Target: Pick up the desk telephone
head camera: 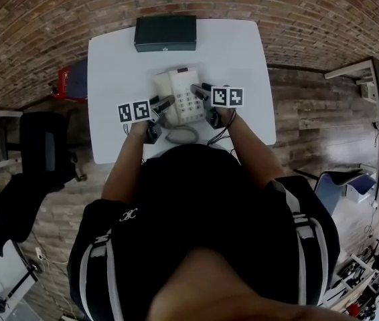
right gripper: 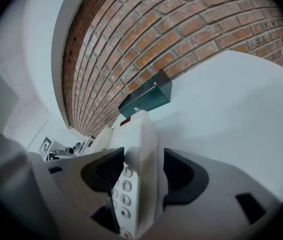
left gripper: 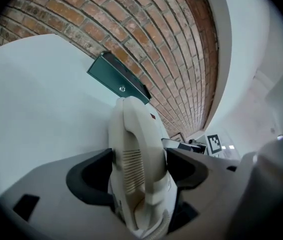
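Table (head camera: 112, 59): white, square, set vs. brick wall (head camera: 276, 12).
Phone (head camera: 179, 95): cream desk set w/ keypad, handset on its left side. Sits flat mid-table, toward the front edge. Coiled cord (head camera: 183, 136) loops toward me.
Box (head camera: 165, 33): dark green, at table's back edge, wall right behind.
My left gripper (head camera: 165, 103): jaws wide apart, straddling phone's handset side. Pads just beside it, no squeeze visible.
My right gripper (head camera: 200, 90): jaws wide apart too, straddling keypad side, slim gap at one pad.
Floor (head camera: 310, 119): wood planks.
Black chair (head camera: 42, 146): left of table.
Red item (head camera: 62, 82): by table's left edge, kind unclear.
Misc. clutter far rt, too small to ID.
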`<control>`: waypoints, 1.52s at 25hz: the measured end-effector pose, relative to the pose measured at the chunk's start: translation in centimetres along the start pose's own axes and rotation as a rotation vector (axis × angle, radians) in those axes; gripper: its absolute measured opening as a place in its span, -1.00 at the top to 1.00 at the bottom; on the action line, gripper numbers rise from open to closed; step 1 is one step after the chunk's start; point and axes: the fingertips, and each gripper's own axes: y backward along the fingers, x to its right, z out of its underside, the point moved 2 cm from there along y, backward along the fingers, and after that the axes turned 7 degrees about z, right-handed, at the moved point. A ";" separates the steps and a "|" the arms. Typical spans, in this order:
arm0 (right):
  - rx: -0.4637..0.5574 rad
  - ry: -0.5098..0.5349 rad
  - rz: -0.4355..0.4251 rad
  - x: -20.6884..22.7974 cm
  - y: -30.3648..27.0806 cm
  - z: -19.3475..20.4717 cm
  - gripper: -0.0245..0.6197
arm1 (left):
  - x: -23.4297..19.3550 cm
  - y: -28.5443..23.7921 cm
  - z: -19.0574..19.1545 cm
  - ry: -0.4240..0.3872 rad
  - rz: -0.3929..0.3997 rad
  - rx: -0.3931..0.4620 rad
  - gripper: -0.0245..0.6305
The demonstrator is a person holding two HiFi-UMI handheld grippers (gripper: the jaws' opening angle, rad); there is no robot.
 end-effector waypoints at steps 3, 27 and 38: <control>-0.004 -0.013 -0.018 -0.4 0.0 -0.3 0.30 | -0.1 -0.1 -0.3 0.002 0.002 0.001 -0.06; 0.050 0.123 -0.003 -4.0 2.7 -3.1 0.46 | 3.4 2.5 -2.2 -0.146 -0.060 0.058 0.04; 0.276 0.303 -0.034 -9.2 7.0 -9.3 0.46 | 9.7 5.7 -7.6 -0.362 -0.054 0.197 0.04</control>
